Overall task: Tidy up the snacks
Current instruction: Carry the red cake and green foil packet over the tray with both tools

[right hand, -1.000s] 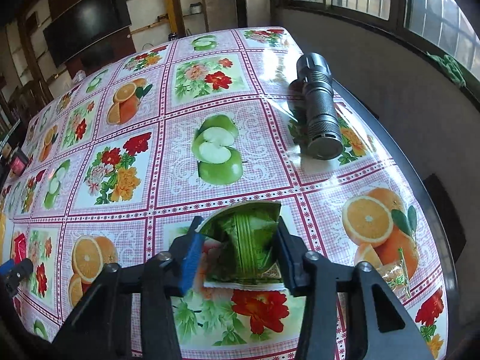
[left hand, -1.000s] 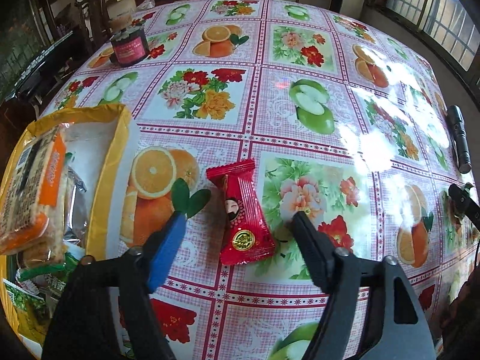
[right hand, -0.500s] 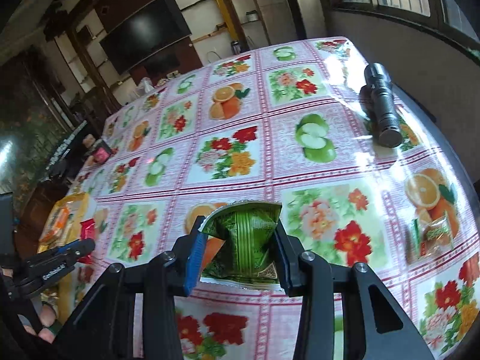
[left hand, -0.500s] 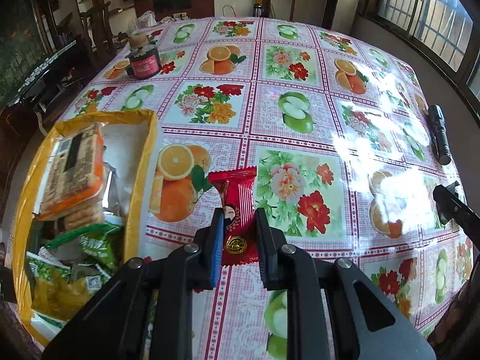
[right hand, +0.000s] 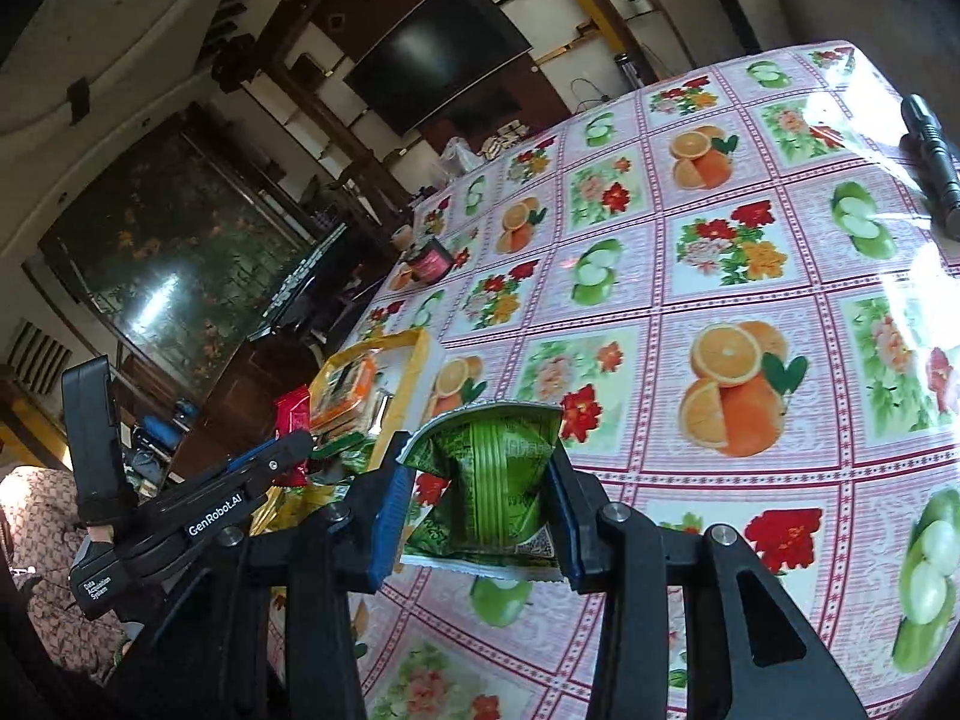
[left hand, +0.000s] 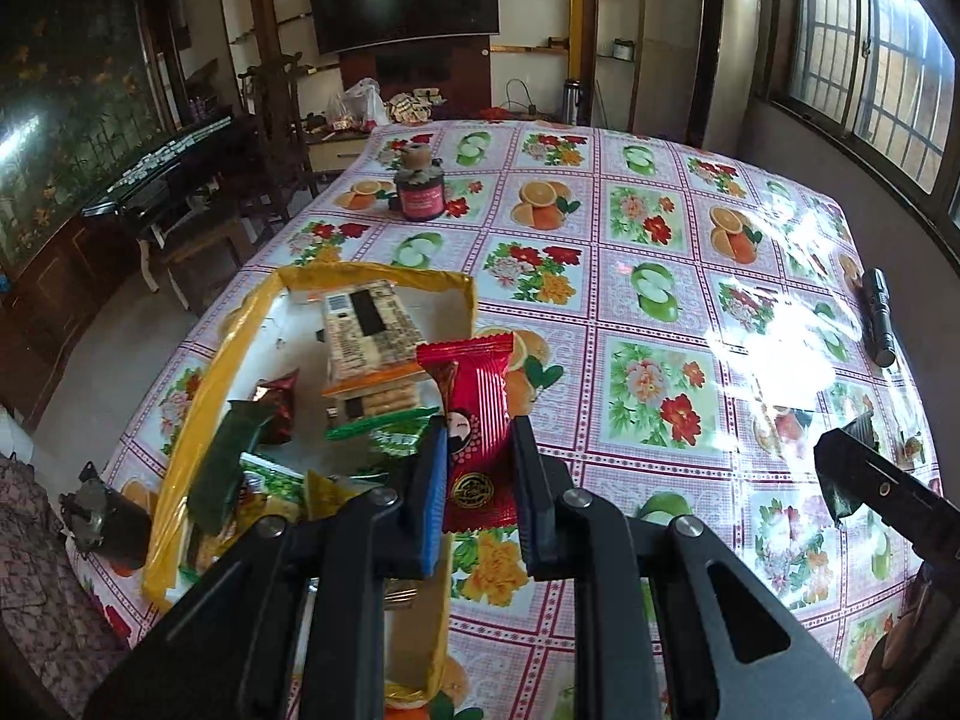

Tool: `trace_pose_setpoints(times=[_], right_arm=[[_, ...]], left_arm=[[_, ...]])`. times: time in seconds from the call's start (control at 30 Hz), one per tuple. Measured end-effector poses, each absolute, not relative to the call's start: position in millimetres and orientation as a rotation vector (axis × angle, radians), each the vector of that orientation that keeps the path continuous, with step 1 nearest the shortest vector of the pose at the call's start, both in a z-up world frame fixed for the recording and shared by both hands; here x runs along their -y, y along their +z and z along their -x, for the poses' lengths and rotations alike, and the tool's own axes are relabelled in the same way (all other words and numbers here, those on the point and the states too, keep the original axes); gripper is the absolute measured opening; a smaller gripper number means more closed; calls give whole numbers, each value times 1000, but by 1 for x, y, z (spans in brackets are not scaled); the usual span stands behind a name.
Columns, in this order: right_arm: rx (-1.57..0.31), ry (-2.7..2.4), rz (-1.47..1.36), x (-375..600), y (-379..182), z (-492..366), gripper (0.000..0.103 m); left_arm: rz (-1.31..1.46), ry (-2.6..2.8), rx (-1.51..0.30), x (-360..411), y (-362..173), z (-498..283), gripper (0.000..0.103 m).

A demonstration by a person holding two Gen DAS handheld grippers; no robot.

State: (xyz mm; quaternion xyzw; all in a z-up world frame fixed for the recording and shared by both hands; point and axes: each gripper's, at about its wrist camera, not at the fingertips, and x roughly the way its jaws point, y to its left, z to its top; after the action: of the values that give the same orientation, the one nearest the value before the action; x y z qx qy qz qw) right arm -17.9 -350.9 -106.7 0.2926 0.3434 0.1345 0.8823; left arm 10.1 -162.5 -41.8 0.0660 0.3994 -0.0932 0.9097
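**Two packets in transit to the box: release over open space, one at a time**

Tabletop (left hand: 660, 312): covered in a fruit-and-flower oilcloth. The yellow-rimmed box (left hand: 198, 420) sits at its left edge, already crowded with a biscuit pack (left hand: 369, 330) and several small wrappers.

Left claw (left hand: 477, 480): clenched on the red snack packet (left hand: 477, 414), gripped near its lower half and held clear of the tabletop at the box's right wall. Judgement: carry it further over the interior before letting go. Released here, it could catch the rim and fall outside.

Right claw (right hand: 474, 504): its jaws have just been closing and now grasp the green snack packet (right hand: 492, 468), which is puffed and creased between the pads. It is well apart from the box, over the tabletop's near edge. Judgement: hold back until the left claw clears, since both approaching together risks collision.

Flashlight (left hand: 877, 315) at the right edge and jar (left hand: 420, 192) near the far edge are not snacks; leave them.
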Motion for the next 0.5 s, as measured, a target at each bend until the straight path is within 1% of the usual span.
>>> trace_pose_setpoints(times=[0.5], right_arm=[[-712, 399, -557, 288, -87, 23, 41]], left_arm=[[-92, -124, -760, 104, -27, 13, 22]])
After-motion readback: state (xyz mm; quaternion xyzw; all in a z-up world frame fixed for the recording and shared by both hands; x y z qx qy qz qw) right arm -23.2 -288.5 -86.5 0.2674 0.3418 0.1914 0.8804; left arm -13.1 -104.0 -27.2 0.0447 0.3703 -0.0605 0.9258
